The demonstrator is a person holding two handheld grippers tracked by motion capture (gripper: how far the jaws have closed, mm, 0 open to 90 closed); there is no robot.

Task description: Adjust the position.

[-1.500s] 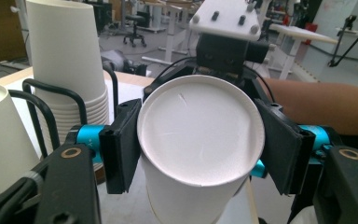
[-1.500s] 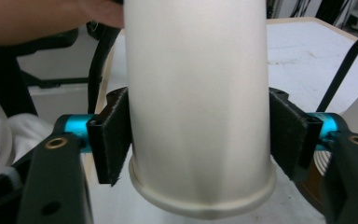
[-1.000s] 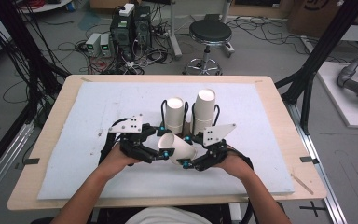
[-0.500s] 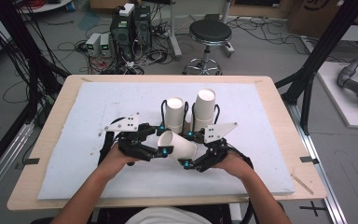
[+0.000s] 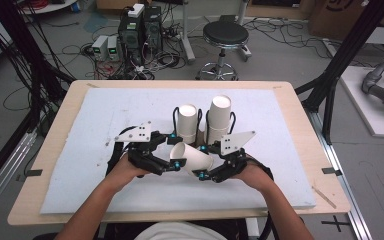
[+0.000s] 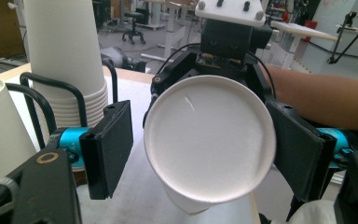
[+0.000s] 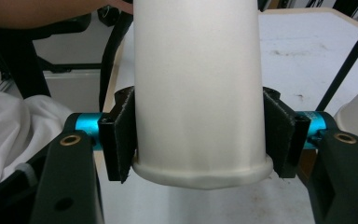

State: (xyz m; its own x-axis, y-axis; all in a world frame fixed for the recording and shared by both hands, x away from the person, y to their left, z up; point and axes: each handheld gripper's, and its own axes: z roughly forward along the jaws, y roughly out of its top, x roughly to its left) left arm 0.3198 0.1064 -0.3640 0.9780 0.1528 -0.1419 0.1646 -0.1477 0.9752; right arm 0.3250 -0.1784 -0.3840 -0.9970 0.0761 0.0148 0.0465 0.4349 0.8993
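A white paper cup point(image 5: 192, 157) lies on its side above the white mat, between both grippers. My right gripper point(image 5: 203, 161) is shut on it: in the right gripper view its pads point(image 7: 121, 135) press both sides of the cup point(image 7: 196, 84) just above the rolled rim, having just closed a little. My left gripper point(image 5: 176, 150) has just been opening. In the left gripper view the cup's round flat end point(image 6: 209, 140) faces me between the spread jaws. The left pad point(image 6: 109, 149) stands clear of it and the right pad is close beside it.
Two stacks of white cups point(image 5: 187, 122) point(image 5: 219, 117) stand upright in black wire holders just behind the grippers. The taller stack point(image 6: 65, 56) is close to my left gripper. The white mat point(image 5: 105, 120) covers the wooden table point(image 5: 300, 100).
The left gripper's jaws have spread apart around the cup's end. Both hands have stayed in place, and the cup is still held by the right gripper.
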